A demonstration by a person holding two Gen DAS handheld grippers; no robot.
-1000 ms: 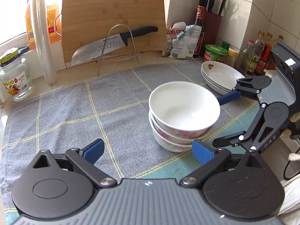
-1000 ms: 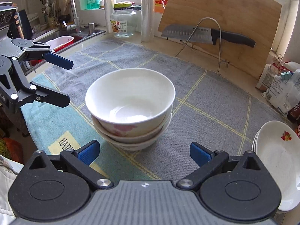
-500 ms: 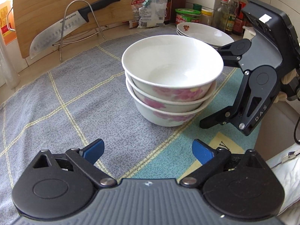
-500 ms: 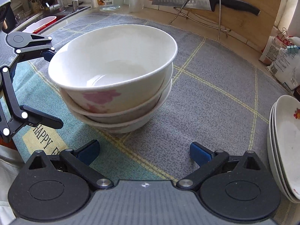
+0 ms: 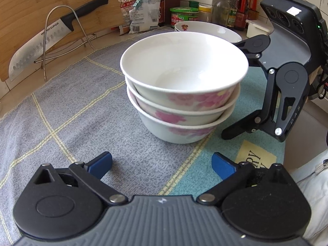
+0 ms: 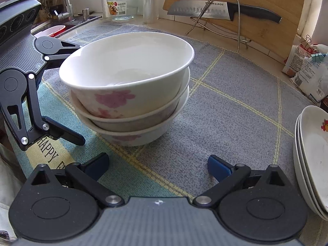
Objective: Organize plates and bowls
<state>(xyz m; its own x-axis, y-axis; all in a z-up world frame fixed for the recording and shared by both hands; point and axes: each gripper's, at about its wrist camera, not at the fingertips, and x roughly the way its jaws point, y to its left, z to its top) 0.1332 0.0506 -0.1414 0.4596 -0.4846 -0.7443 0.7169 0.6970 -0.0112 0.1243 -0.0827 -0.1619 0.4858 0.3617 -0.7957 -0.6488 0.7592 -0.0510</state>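
Note:
Three white bowls with pink flowers stand nested in a stack (image 5: 182, 94) (image 6: 129, 86) on the grey checked mat (image 5: 86, 110). My left gripper (image 5: 162, 163) is open, low over the mat, with the stack just ahead of its blue pads. From the opposite side my right gripper (image 6: 158, 163) faces the same stack, also open and holding nothing. Each gripper's black fingers (image 5: 242, 127) (image 6: 65, 135) show beside the stack in the other's view, apart from the bowls. A pile of white plates (image 5: 207, 29) (image 6: 311, 153) sits behind and to the right.
A knife (image 6: 221, 10) rests on a wire stand against a bamboo board (image 5: 41, 6). Bags, jars and bottles (image 5: 235, 10) line the back wall. A glass jar (image 6: 122, 4) and sink (image 6: 51, 28) lie to the left. The teal mat (image 5: 252, 155) ends at the counter edge.
Both grippers have dropped lower and come closer to the bowl stack from opposite sides. The bowls and plates have stayed where they were.

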